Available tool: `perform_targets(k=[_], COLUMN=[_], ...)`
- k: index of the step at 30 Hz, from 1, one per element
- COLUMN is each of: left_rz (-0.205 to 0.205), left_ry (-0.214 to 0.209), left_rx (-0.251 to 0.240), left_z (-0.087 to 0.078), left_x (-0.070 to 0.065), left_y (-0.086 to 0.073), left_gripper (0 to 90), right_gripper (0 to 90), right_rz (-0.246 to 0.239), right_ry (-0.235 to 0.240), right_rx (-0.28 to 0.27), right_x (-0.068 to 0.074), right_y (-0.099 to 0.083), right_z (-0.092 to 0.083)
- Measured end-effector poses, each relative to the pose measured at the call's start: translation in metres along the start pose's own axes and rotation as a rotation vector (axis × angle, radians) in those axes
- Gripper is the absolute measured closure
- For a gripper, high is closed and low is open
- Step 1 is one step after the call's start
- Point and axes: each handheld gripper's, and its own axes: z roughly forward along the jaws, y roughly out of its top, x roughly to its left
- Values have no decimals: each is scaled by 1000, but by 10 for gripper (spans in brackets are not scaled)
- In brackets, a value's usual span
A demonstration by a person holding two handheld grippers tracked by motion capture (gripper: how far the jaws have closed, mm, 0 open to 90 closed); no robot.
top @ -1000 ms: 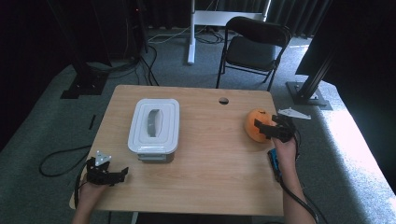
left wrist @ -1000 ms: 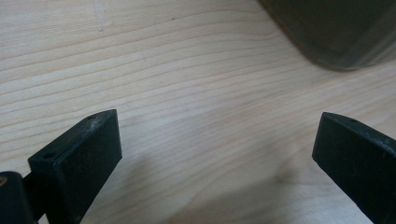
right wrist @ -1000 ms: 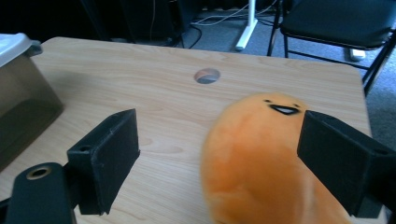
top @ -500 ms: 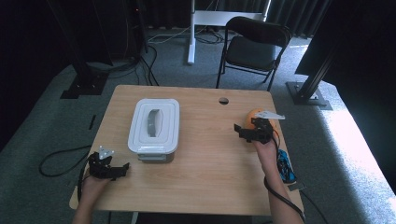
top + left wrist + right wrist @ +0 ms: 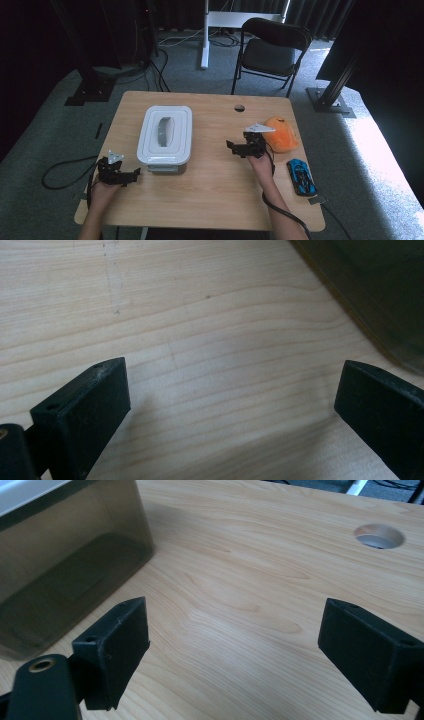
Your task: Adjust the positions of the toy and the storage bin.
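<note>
A container with a white lid (image 5: 165, 132) stands on the left half of the wooden table (image 5: 215, 200). My left gripper (image 5: 131, 176) rests near the table's front left, just left of the container's near corner, open and holding nothing. In the left gripper view, the left gripper (image 5: 235, 390) spreads wide over bare wood, with the container's dark wall (image 5: 380, 290) at the upper right. My right gripper (image 5: 231, 149) hovers at mid-table, pointing left toward the container, open and holding nothing. In the right gripper view, the right gripper (image 5: 235, 630) faces the container's smoky wall (image 5: 65, 555).
An orange rounded object (image 5: 281, 134) lies just right of my right gripper. A blue toy car (image 5: 301, 176) sits near the table's right edge. A cable hole (image 5: 239, 107) is in the table's far side. A black folding chair (image 5: 272, 50) stands beyond the table.
My right gripper has moved left, away from the orange object and toward the container. My left gripper has shifted slightly right toward the container's near corner.
</note>
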Motion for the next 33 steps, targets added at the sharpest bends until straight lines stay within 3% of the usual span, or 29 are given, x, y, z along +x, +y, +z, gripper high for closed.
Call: perform_targets(k=[16,21,33], left_rz=[-2,4,-11], left_ry=[23,23,24], left_rx=[-15,-20,-34], left_z=[11,15,22], left_x=[7,8,13], left_y=[26,35,45], left_gripper=[19,19,19], right_gripper=[122,122,122], right_rz=[-38,-30,-43], right_ry=[33,41,66], right_rx=[62,56,93], right_x=[25,32,52], right_y=[0,0,4], right_z=[40,53,82])
